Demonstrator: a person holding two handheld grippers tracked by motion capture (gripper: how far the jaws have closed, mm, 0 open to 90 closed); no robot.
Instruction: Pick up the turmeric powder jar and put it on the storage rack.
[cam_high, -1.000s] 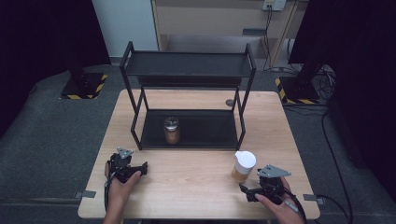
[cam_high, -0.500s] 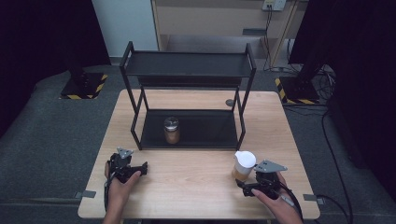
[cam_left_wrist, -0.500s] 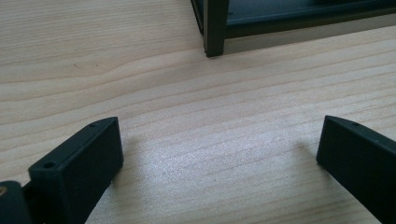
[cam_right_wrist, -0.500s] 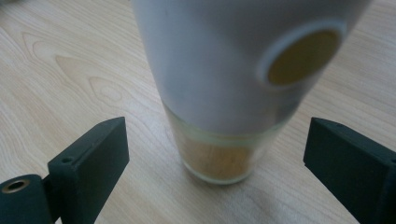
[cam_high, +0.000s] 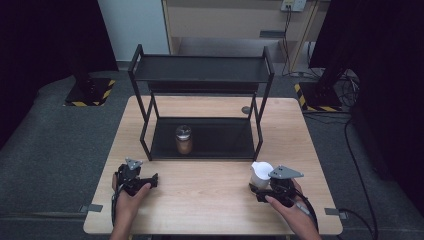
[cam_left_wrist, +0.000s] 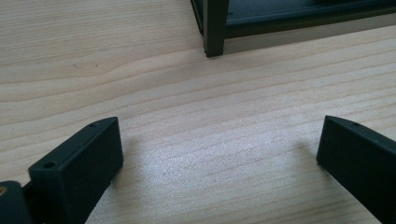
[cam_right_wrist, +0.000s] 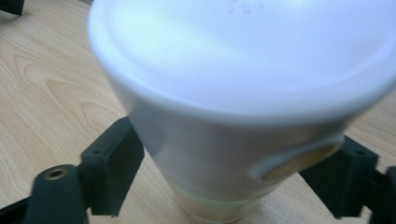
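A: Looking at the lower right of the high view, where does the cup (cam_high: 260, 173) sit against the right gripper (cam_high: 257, 191)?

B: The white-lidded cup stands on the wooden table (cam_high: 210, 195) just in front of that gripper, touching or nearly touching its front end. In the right gripper view the cup (cam_right_wrist: 243, 93) takes up the centre and top of the frame, and the two black jaws stand on either side of its lower body.

A: Are the jaws pressing on it?

B: The left jaw lies right against the cup wall; the right one sits close beside it, but contact there cannot be told. The jaws are spread about as wide as the cup, around it rather than clearly clamped.

A: And the left gripper (cam_high: 145, 181)?

B: It rests at the lower left of the high view, in the person's left hand (cam_high: 131, 197). In the left gripper view its jaws stand wide apart over bare wood, with a leg of the black shelf rack (cam_left_wrist: 215, 28) at the top centre.

A: Anything on the rack?

B: A glass jar (cam_high: 183, 139) with brown contents stands on the lower shelf of the rack (cam_high: 200, 70), mid-frame, well apart from both grippers.
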